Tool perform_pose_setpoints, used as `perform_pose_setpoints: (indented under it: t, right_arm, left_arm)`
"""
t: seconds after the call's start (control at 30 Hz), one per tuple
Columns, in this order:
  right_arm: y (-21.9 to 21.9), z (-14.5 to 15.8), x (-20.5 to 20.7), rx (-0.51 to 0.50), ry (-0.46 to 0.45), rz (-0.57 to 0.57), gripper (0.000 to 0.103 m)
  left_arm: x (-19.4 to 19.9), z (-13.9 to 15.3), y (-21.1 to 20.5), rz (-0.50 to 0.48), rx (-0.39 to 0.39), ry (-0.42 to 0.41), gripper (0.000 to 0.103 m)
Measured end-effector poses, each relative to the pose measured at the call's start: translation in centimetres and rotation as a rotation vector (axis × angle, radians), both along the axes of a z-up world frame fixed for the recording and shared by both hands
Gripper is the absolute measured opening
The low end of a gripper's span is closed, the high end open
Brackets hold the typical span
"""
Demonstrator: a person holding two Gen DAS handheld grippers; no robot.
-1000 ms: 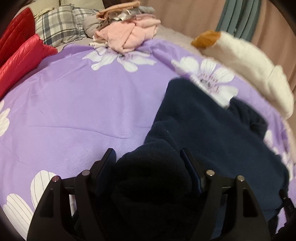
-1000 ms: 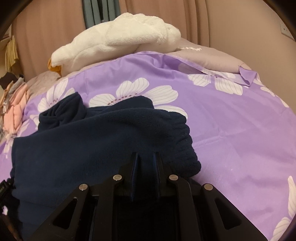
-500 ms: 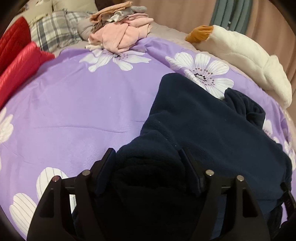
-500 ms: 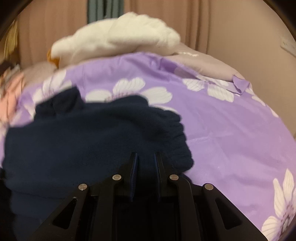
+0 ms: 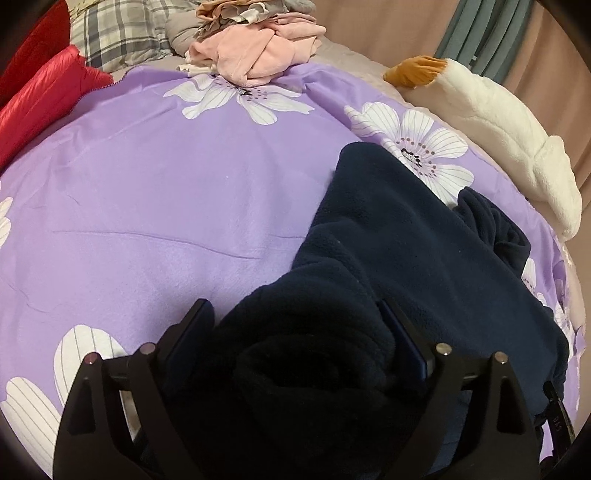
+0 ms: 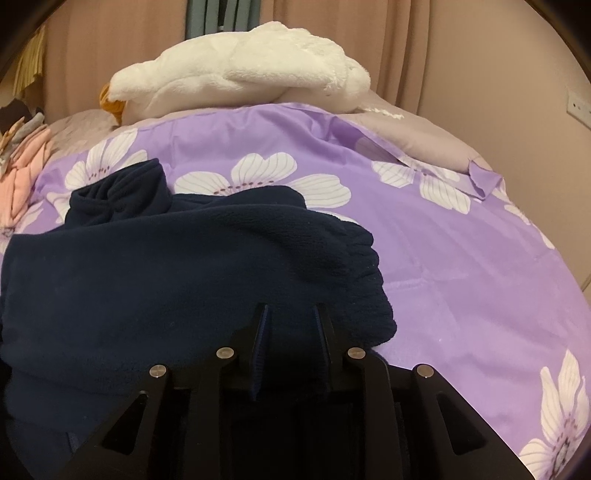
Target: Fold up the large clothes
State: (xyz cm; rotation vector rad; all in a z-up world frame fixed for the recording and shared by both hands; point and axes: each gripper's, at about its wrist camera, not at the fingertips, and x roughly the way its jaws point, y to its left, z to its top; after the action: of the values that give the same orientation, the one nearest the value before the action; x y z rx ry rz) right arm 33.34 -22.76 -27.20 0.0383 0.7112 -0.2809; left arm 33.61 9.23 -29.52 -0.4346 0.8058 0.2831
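Observation:
A navy fleece garment [image 5: 406, 240] lies bunched on the purple flowered bedspread [image 5: 166, 184]. My left gripper [image 5: 291, 310] sits low over its near rolled edge. Its jaws are opening wide, and the fleece roll lies between them with the left finger [image 5: 192, 332] standing clear of the cloth. In the right wrist view the same garment [image 6: 184, 266] spreads to the left, its ribbed hem [image 6: 369, 258] on the right. My right gripper [image 6: 291, 310] rests on the fleece near that hem. Its jaws are opening a little, with a fold of fleece in the narrow gap.
A white plush goose [image 5: 498, 122] lies along the far edge of the bed, also seen as the goose [image 6: 240, 74] in the right wrist view. A pile of pink clothes [image 5: 258, 48], a plaid pillow [image 5: 118, 33] and a red jacket [image 5: 44, 92] sit at the far left.
The left jaws have spread wider and the left finger has come off the fleece. The right jaws, pinched together before, now show a gap. The garment has stayed on the bed.

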Motion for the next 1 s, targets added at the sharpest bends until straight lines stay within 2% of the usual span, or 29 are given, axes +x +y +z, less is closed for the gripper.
perform_pose_setpoints:
  t: [0.47,0.83,1.0]
  right_arm:
    - [-0.13,0.02,0.09,0.017,-0.005,0.006,0.024]
    - [0.06,-0.01,0.17,-0.012,0.001,0.001,0.024]
    - [-0.19,0.16,-0.03,0.010,-0.013,0.008,0.025]
  left_arm:
    - [-0.04,0.04,-0.06,0.005,0.006,0.000,0.092]
    - [-0.08,0.01,0.07,0.009,0.009,0.004,0.094]
    - [-0.43,0.28,0.21,0.008,0.000,-0.011,0.094]
